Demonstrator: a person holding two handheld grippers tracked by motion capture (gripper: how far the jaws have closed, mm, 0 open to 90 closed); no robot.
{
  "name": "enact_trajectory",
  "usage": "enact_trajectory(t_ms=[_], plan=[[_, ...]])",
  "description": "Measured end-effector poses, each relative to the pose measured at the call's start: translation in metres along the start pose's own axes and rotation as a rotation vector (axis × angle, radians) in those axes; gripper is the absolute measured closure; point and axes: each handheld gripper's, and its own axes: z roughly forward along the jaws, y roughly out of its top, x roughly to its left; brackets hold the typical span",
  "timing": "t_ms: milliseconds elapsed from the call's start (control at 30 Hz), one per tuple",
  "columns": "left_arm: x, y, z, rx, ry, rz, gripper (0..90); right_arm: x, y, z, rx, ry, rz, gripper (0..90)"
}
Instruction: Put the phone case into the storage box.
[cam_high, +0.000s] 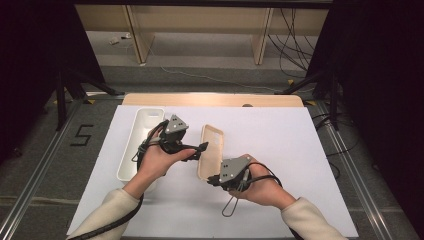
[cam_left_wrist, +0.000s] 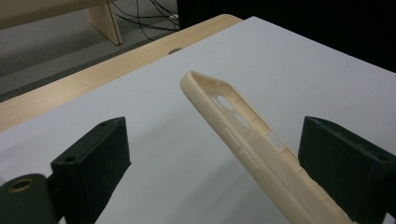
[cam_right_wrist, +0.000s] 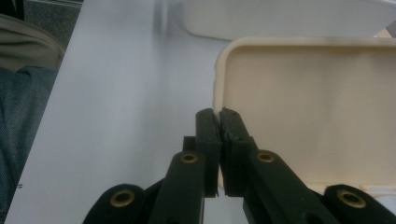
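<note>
The cream, soft-plastic phone case (cam_high: 210, 151) is held up off the white sheet-covered table (cam_high: 280, 150) near its middle, just right of the long white plastic tray (cam_high: 142, 142). The right gripper (cam_high: 216, 180) has its jaws pressed together on the near edge of the case's rim. The left gripper (cam_high: 200, 148) reaches in from the left with its jaws spread wide; the case passes between them close to one pad, which does not press on it.
</note>
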Motion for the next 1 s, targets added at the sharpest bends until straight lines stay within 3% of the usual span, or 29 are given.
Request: enact_trajectory(t_ms=[567,833,1000], plan=[[0.003,0.004,0.012,0.027,0.014,-0.027,5.6,0.002,0.002,0.001,-0.001,-0.003,-0.014,88.1],[0.004,0.004,0.016,0.039,0.004,-0.058,14.5,0.004,0.004,0.002,0.002,-0.004,-0.026,88.1],[0.005,0.005,0.018,0.038,0.009,-0.069,15.6,0.005,0.004,0.002,-0.001,-0.004,-0.032,88.1]])
